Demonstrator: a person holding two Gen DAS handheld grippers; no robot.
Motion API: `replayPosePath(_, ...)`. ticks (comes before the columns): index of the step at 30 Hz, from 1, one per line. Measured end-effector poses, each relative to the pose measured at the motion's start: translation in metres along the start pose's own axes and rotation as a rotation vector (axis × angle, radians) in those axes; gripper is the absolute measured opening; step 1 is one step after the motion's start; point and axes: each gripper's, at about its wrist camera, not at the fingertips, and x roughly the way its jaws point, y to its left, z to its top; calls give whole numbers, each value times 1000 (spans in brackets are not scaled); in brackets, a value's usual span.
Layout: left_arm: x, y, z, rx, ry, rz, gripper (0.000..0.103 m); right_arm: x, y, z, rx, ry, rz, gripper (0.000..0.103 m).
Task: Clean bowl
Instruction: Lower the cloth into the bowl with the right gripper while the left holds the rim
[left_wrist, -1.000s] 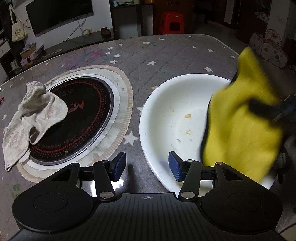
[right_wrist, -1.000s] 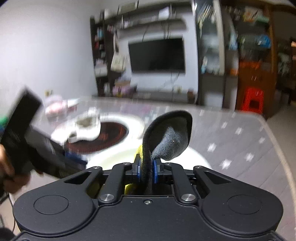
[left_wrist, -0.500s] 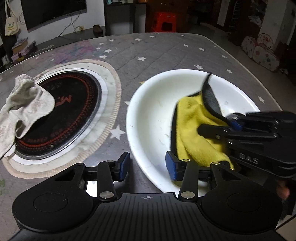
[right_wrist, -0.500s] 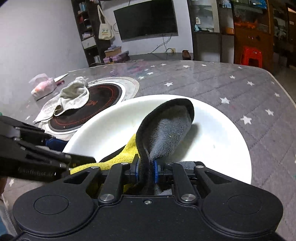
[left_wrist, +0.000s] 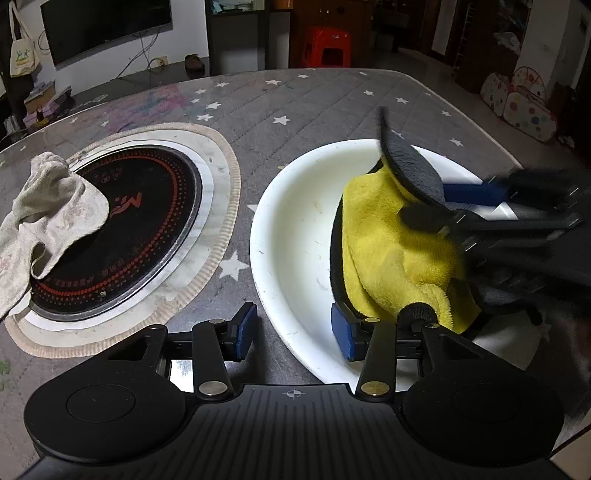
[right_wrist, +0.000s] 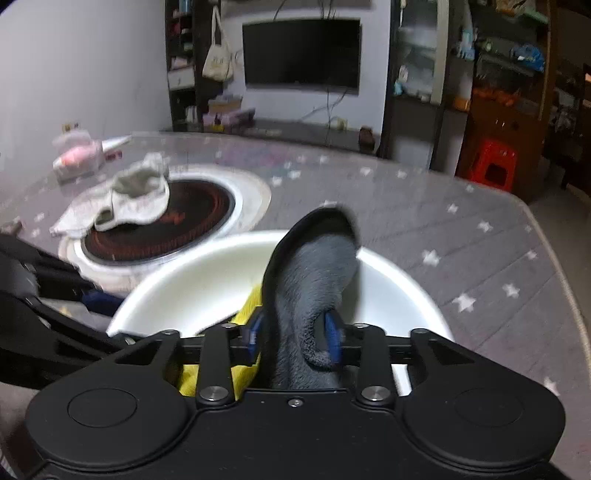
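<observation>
Mid-wipe: right gripper (right_wrist: 295, 341) jaws clamp the cloth (left_wrist: 391, 251) in the bowl (left_wrist: 295, 236), left gripper (left_wrist: 293, 328) jaws open astride its near rim; next, close left to steady.

A grey rag (left_wrist: 48, 218) drapes over the round cooktop (left_wrist: 118, 236).

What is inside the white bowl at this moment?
A yellow and grey cloth lies in the white bowl, held by the right claw. The bowl surface under the cloth is covered.

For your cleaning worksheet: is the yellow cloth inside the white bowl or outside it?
Inside: the yellow-and-grey cloth, held by the right gripper, lies bunched within the round white bowl.
</observation>
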Motion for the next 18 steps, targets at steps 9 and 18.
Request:
replayPosePath(9,-7,-1,-3,-4,-9,8,50,-12,15,16,4,-90,55,47)
replayPosePath(18,-17,9,-8,-21,-28,19,61,41,-14,-6,178,113,102,47)
